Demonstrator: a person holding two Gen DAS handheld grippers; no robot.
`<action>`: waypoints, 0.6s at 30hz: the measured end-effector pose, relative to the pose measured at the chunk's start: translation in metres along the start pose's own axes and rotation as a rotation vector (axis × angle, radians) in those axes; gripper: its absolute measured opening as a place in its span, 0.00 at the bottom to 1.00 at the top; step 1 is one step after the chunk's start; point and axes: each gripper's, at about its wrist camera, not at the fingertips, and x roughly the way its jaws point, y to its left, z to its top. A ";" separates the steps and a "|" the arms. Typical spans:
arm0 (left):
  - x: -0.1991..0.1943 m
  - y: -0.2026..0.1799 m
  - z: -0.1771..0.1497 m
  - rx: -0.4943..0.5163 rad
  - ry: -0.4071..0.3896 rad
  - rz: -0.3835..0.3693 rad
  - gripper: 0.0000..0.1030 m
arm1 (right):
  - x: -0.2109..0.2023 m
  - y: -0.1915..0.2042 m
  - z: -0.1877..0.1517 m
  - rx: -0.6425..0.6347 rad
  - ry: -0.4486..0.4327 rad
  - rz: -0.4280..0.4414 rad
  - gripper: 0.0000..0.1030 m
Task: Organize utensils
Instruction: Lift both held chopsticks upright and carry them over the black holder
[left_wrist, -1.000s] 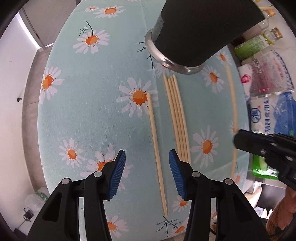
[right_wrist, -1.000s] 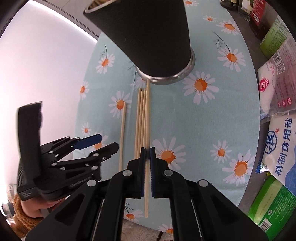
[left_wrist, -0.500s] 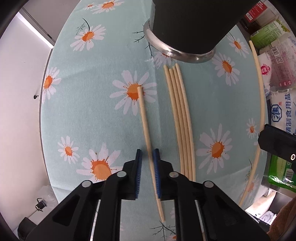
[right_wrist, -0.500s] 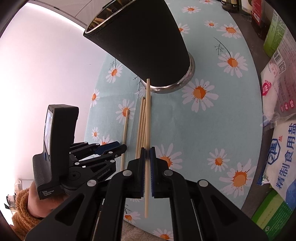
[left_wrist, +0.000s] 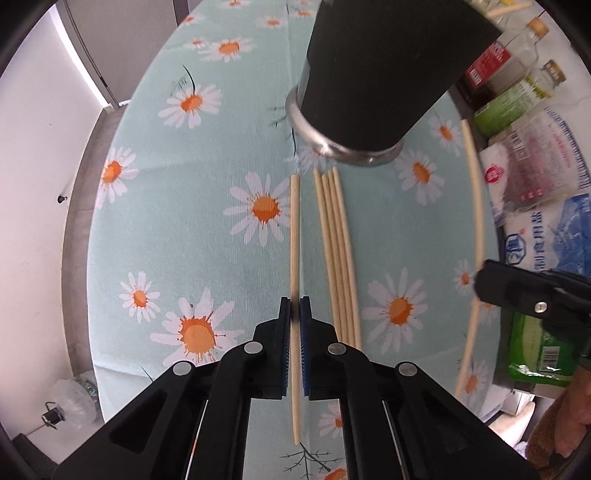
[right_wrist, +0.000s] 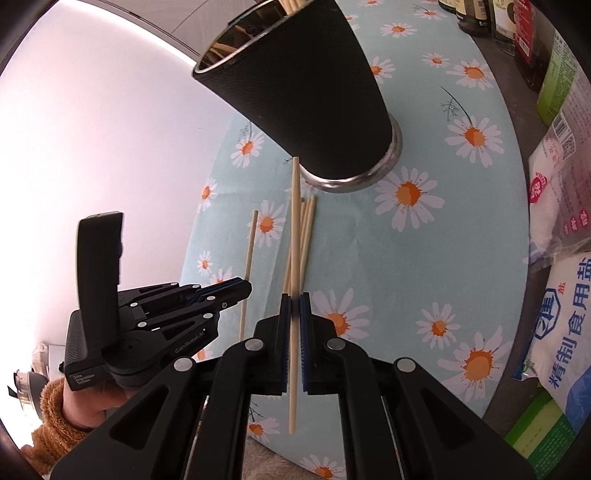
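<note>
On the daisy-print tablecloth (left_wrist: 192, 229), 4 chopsticks (left_wrist: 338, 258) are left lying side by side just before the black holder (left_wrist: 376, 74). Each gripper is clamped on 1 chopstick: the left gripper (left_wrist: 294, 314) on a single stick (left_wrist: 294, 229), the right gripper (right_wrist: 294, 306) on another (right_wrist: 294, 221), whose tip is raised near the holder's base. A slip could be caused by the thin, round shafts pivoting between the pads, or the holder's rim (right_wrist: 236, 51) could be struck and missed if the sticks are tilted carelessly.
</note>
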 end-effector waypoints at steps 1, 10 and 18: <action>-0.006 -0.001 -0.002 0.003 -0.019 -0.002 0.04 | 0.000 0.000 -0.001 -0.001 -0.007 0.004 0.06; -0.045 -0.010 -0.006 0.069 -0.160 -0.109 0.04 | 0.004 0.009 -0.017 -0.076 -0.020 0.065 0.06; -0.102 -0.013 -0.001 0.106 -0.324 -0.183 0.04 | -0.033 0.023 -0.011 -0.112 -0.116 0.065 0.06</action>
